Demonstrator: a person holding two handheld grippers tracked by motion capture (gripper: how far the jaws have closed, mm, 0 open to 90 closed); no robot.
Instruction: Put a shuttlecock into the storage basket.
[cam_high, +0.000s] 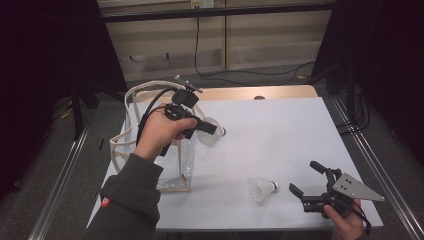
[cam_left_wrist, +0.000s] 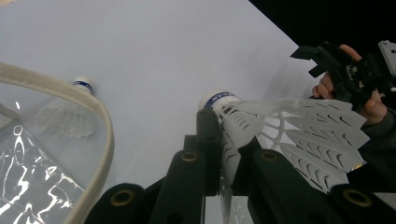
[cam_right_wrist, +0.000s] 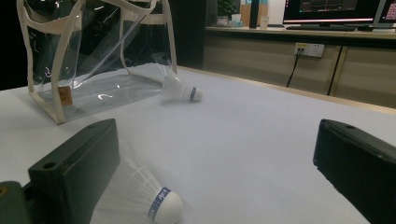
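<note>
The left gripper (cam_left_wrist: 219, 154) had its jaws pinched tight on the feather skirt of a held shuttlecock (cam_left_wrist: 299, 135), the skirt fanning out to the right of the jaws in the left gripper view and the white cork with its blue band poking out just beyond the jaw tips. In the high view that same left gripper (cam_high: 207, 127) hung above the table, right by the open top of the clear bag (cam_high: 150, 150), with the person's left hand (cam_high: 160, 131) wrapped around the handle. Just left of the jaws ran the bag's cream rim (cam_left_wrist: 100, 135), and past it, out on the white table (cam_left_wrist: 154, 60), lay a second shuttlecock (cam_left_wrist: 70, 114) on its side. Farther out, ahead and to the right of the pinching jaws, sat the right gripper (cam_high: 305, 181), jaws spread wide and holding nothing, low over the near right part of the table. Between those open jaws, close in by the left one, lay a third shuttlecock (cam_right_wrist: 144, 198), cork toward the camera in the right gripper view. Well beyond the jaw tips stood the clear bag, upright, with the second shuttlecock resting just beside its base.
</note>
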